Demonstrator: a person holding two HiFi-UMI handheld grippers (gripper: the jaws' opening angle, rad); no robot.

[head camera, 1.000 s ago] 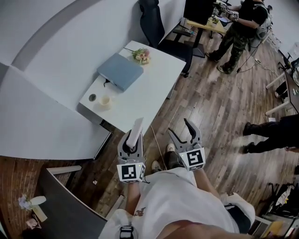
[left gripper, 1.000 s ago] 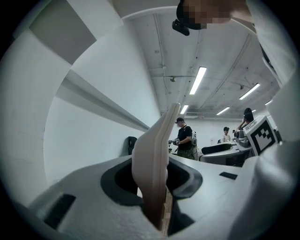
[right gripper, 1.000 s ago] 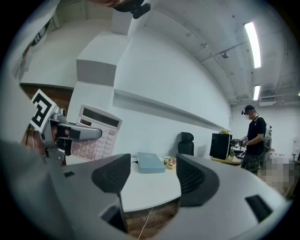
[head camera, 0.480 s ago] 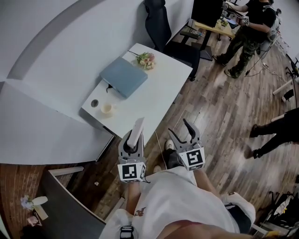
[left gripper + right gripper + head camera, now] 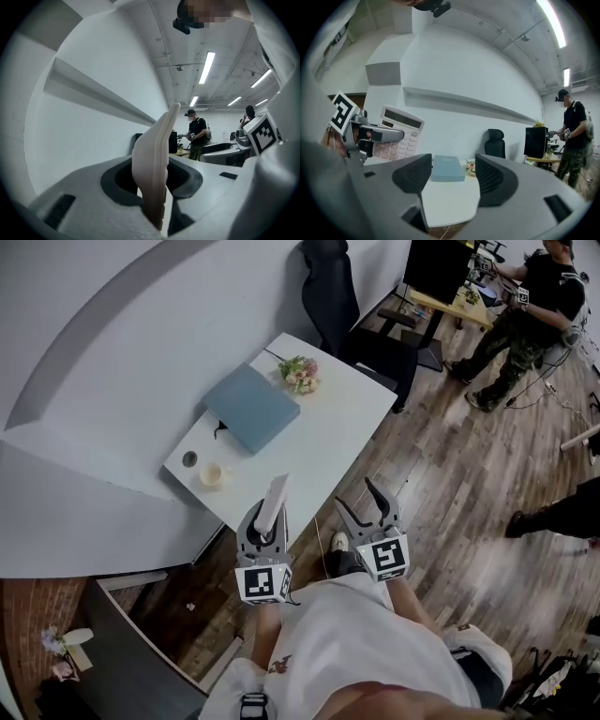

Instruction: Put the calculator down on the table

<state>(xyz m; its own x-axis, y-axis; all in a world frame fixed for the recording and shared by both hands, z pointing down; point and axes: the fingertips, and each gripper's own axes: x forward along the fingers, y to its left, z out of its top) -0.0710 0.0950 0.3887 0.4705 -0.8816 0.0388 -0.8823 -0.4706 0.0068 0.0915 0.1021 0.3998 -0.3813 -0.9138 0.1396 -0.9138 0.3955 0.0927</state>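
You had the calculator (image 5: 274,502) clamped in your left gripper (image 5: 265,524). Its jaws were closed partway on the lower end, and the cream body stood on edge and rose well above them (image 5: 157,164). From your right gripper's camera its display and pale keys faced sideways (image 5: 398,133). It was up in the air by the near edge of the white worktop (image 5: 319,442), not resting on it.

Your right gripper (image 5: 361,502) was beside the left, just off that same near edge. Its jaws stood wide apart with nothing between them, and only the worktop showed through the gap (image 5: 450,176).

On the worktop, a flat blue-grey box (image 5: 251,407) lay toward the far side. A small bunch of flowers (image 5: 300,373) sat at the far corner just beyond it. A pale cup (image 5: 212,474) and a small dark round thing (image 5: 189,458) sat near the left end, close to the near edge.

Past the worktop's far end stood a black office chair (image 5: 337,287). Further beyond it was a dark monitor (image 5: 439,263) on another desk, with a person in dark clothes (image 5: 525,315) standing there.
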